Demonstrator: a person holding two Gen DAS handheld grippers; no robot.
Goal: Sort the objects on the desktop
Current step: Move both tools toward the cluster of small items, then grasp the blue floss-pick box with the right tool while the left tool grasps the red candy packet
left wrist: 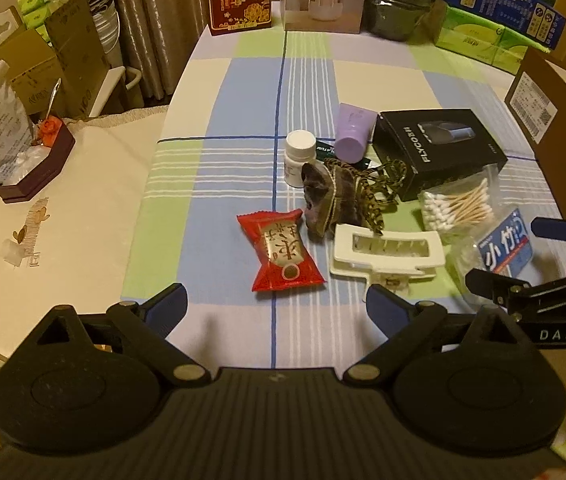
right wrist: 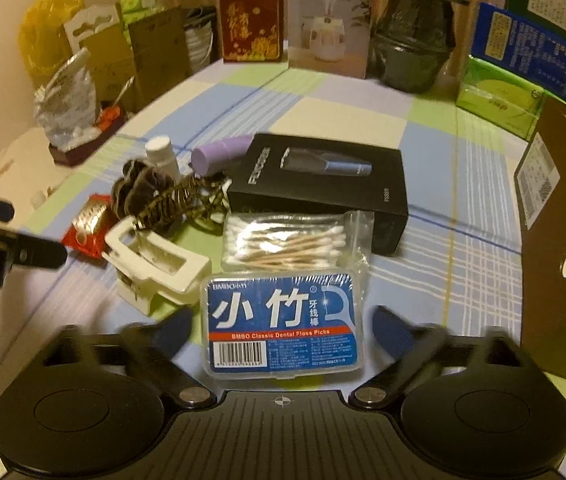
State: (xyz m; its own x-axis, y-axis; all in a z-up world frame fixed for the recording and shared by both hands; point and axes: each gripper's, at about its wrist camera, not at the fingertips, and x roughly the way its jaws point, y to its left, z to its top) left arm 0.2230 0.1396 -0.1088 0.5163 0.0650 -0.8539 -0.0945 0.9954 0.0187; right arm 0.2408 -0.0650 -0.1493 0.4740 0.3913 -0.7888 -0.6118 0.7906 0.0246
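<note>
Right wrist: floss box between spread fingers.

Left gripper jaws spread wide; right gripper likewise.

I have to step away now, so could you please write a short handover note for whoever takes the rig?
Left gripper: open, empty, above the cloth before the red packet.
Right gripper: open, straddling the floss box, not yet closed.
Hair clip, swabs, pouch, bottle, purple tube and black box lie clustered mid-table.
Nothing appears sorted yet; everything is left.
</note>
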